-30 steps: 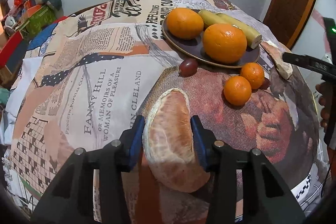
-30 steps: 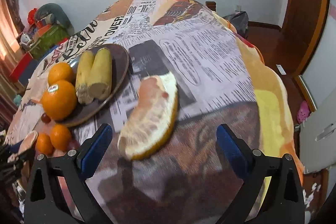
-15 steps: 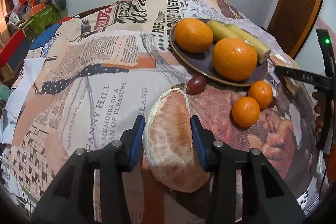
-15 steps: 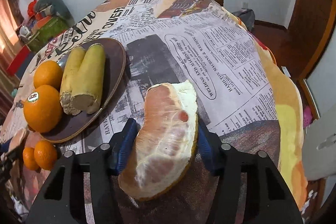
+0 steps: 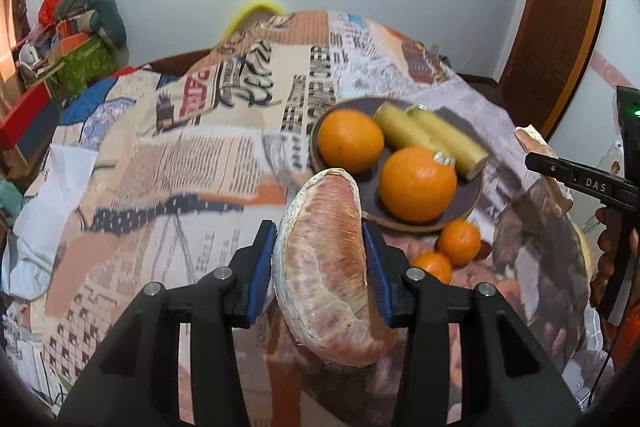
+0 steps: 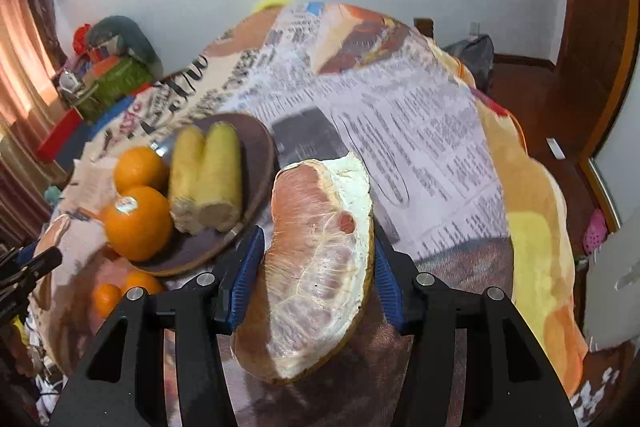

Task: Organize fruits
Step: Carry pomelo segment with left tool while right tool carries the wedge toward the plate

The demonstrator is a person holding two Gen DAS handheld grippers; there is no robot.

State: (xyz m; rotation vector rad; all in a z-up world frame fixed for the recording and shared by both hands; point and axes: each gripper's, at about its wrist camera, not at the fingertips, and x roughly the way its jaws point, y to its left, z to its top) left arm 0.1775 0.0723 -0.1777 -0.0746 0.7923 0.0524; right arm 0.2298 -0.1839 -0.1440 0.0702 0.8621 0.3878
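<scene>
My left gripper (image 5: 320,267) is shut on a peeled pomelo wedge (image 5: 326,267) and holds it above the cloth, near the brown plate (image 5: 468,203). The plate holds two oranges (image 5: 418,183) and two pale corn cobs (image 5: 436,139). Two small tangerines (image 5: 458,241) lie on the cloth in front of the plate. My right gripper (image 6: 316,279) is shut on a second pomelo wedge (image 6: 320,267), lifted off the table right of the plate (image 6: 260,163). The right gripper also shows at the right edge of the left wrist view (image 5: 584,183).
The table is covered by a newspaper-print cloth (image 5: 180,163). Boxes and bags (image 5: 72,43) are piled at the far left by the wall. A wooden door (image 5: 560,7) stands at the right. A dark bag (image 6: 472,55) sits behind the table.
My right gripper closed on the second pomelo wedge and lifted it. My left gripper rose with its wedge and moved toward the plate.
</scene>
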